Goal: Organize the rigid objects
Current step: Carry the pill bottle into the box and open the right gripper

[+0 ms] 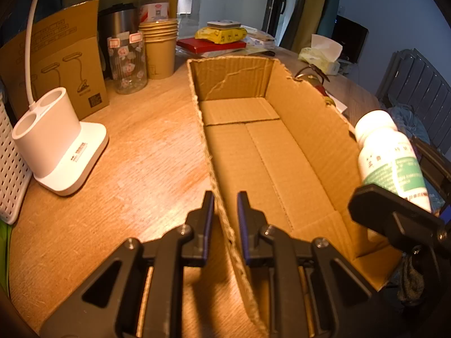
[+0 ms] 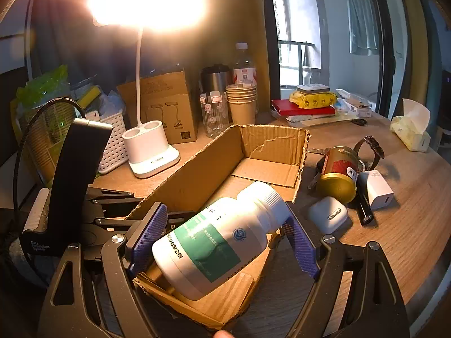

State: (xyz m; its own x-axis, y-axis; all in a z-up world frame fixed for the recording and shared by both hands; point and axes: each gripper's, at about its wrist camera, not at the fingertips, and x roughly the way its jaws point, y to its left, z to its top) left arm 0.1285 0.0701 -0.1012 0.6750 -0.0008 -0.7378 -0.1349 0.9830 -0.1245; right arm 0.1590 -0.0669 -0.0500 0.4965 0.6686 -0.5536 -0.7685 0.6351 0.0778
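left wrist view: the left gripper was clamped on the cardboard box wall, white pill bottle off to its right. right wrist view: the right gripper held that bottle crosswise between wide jaws, over the box's near end.

The left hand-held gripper of black plastic is built from angular arms with triangular cut-outs, and silver round screws are seen at the joints. Dark blue flat pads are fixed on the inner faces of its two fingers. On the right hand-held gripper of black plastic, purple pads with a fine ribbed texture are carried. To its left, a black block with small white lettering and a thin black cable is mounted.
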